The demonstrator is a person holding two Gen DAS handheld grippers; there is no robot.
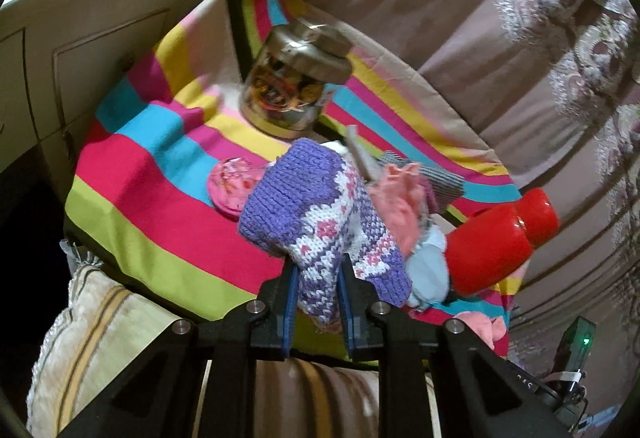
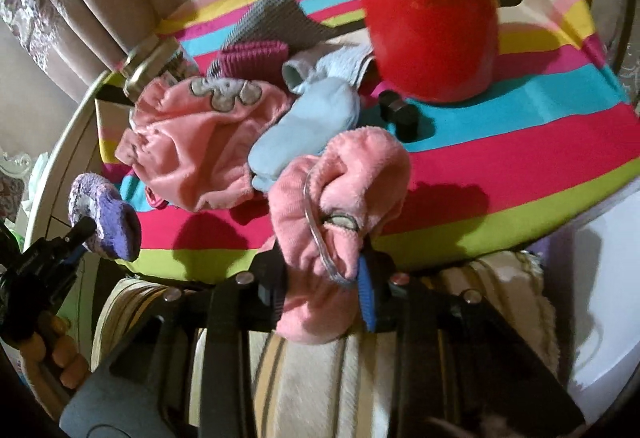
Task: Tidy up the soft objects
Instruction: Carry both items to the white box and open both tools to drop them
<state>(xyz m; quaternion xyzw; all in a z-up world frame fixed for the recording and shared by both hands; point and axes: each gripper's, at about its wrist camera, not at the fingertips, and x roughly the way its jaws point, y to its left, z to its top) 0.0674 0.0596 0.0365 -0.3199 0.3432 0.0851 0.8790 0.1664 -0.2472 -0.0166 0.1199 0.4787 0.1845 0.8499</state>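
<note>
My left gripper is pinched on the purple knit sock, lifted off the striped cloth near its front edge. My right gripper is clamped on a bunched pink fleece sock. Both look light, limp and squashy, so I'd grip deep into the thick folds, since a thin edge could slide out.
</note>
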